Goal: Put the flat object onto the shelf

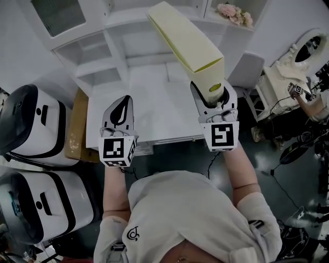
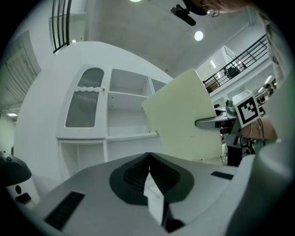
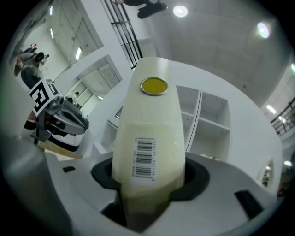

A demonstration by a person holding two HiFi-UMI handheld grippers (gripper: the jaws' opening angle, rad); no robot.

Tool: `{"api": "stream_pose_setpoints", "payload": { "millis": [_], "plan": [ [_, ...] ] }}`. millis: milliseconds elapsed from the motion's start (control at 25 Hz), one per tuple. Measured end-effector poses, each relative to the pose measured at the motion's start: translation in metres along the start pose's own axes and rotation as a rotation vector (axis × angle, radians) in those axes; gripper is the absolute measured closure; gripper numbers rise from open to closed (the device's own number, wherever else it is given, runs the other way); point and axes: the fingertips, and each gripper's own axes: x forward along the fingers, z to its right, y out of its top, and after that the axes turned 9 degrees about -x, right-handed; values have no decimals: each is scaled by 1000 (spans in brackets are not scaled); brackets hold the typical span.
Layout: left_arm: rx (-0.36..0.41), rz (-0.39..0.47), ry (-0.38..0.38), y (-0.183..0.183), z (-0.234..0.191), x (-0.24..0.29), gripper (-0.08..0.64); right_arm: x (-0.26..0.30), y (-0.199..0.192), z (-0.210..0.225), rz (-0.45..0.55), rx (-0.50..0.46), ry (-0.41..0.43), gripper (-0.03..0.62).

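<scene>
The flat object is a pale yellow file folder [image 1: 185, 38] with a yellow ring on its spine and a barcode label [image 3: 144, 156]. My right gripper [image 1: 213, 92] is shut on its lower end and holds it upright, tilted toward the white shelf unit [image 1: 103, 49]. In the right gripper view the folder [image 3: 150, 129] rises from between the jaws [image 3: 147, 189], with open shelf compartments [image 3: 209, 122] behind it. My left gripper [image 1: 123, 101] hangs over the white table [image 1: 154, 115], shut and empty. In the left gripper view [image 2: 148, 161] the folder [image 2: 184, 115] stands at the right, before the shelf [image 2: 126, 113].
Two white-and-black appliances [image 1: 31, 128] [image 1: 41, 208] stand at the left, with a cardboard box [image 1: 77, 126] beside the table. Pink flowers [image 1: 235, 13] sit on the shelf unit's right top. A white ornate mirror stand [image 1: 295, 59] and cables are at the right.
</scene>
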Motion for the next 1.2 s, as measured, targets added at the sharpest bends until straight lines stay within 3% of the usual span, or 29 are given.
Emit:
{"api": "stream_pose_setpoints", "payload": {
  "millis": [560,960,1200],
  "plan": [
    [-16,25,21,4,-44,-18,547,74,61,21,-44,-628,-51,328],
    [-3,32,38,11,-60,-11,546,148,71,13,-87,-965,55,327],
    [1,13,55,3,-67,-8,547,192,62,10,-104,-1076,94,327]
  ]
}}
